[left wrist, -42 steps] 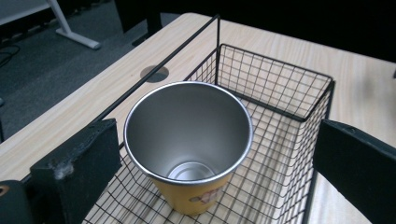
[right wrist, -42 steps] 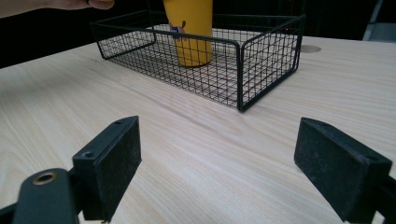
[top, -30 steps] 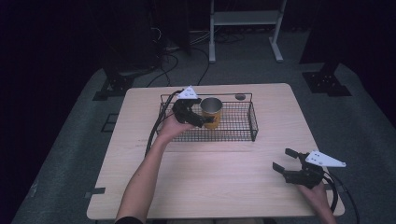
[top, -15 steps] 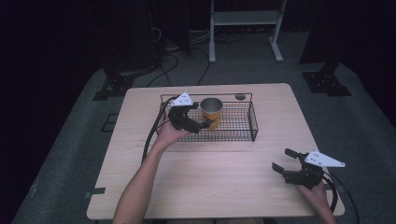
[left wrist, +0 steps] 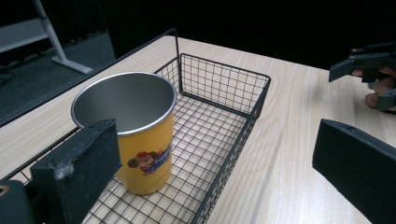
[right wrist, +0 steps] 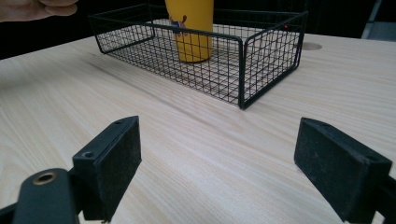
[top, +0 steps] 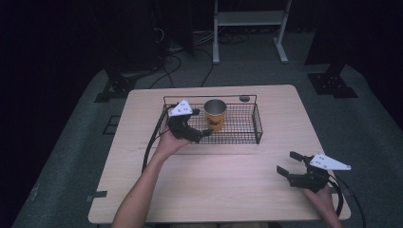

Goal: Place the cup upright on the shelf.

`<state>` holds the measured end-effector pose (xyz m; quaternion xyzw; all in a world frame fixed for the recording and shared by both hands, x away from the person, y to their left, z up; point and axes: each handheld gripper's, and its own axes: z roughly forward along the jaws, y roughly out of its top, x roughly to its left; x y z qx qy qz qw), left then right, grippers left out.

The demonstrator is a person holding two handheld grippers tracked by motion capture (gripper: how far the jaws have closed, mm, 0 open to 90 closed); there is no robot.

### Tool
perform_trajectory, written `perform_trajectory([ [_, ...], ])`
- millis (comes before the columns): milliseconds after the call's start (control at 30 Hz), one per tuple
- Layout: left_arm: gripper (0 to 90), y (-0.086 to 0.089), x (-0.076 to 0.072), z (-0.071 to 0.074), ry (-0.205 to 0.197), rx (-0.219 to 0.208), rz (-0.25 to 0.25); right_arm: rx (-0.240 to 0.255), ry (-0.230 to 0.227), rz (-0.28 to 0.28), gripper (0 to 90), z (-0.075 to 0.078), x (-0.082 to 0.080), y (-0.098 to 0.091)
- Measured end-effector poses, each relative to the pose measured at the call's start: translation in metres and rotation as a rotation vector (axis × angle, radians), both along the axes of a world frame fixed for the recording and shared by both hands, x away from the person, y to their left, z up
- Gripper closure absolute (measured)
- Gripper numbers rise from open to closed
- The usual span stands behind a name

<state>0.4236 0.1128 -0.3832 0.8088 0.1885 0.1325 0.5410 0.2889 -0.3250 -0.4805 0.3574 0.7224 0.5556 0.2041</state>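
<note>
A yellow metal cup [top: 215,114] with a cartoon print stands upright in a black wire basket [top: 247,135] at the back middle of the table. My left gripper [top: 202,122] hovers at the basket's near left corner, open, a short way left of the cup and not touching it. In the left gripper view the cup [left wrist: 135,130] stands just beyond the left jaw, inside the basket [left wrist: 233,144], and nothing is between the jaws of the gripper [left wrist: 217,154]. My right gripper [top: 288,163] rests open near the front right of the table, empty [right wrist: 226,158].
The basket [right wrist: 243,65] with the cup [right wrist: 191,28] lies well ahead of the right gripper, across bare wood. A small round hole [top: 244,99] sits in the tabletop behind the basket. The left gripper's cable [top: 148,147] trails along the table's left side.
My left gripper has drawn back from the cup, to the left and toward the near side of the basket. The cup stays standing in the basket. The right gripper has not moved.
</note>
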Motion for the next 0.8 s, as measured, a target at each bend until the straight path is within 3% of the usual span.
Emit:
perform_trajectory([
  [800, 0.1, 0.013, -0.034, -0.012, -0.020, -0.054, 0.014, -0.007, 0.002, -0.002, 13.9, 0.000, 0.000, 0.001],
])
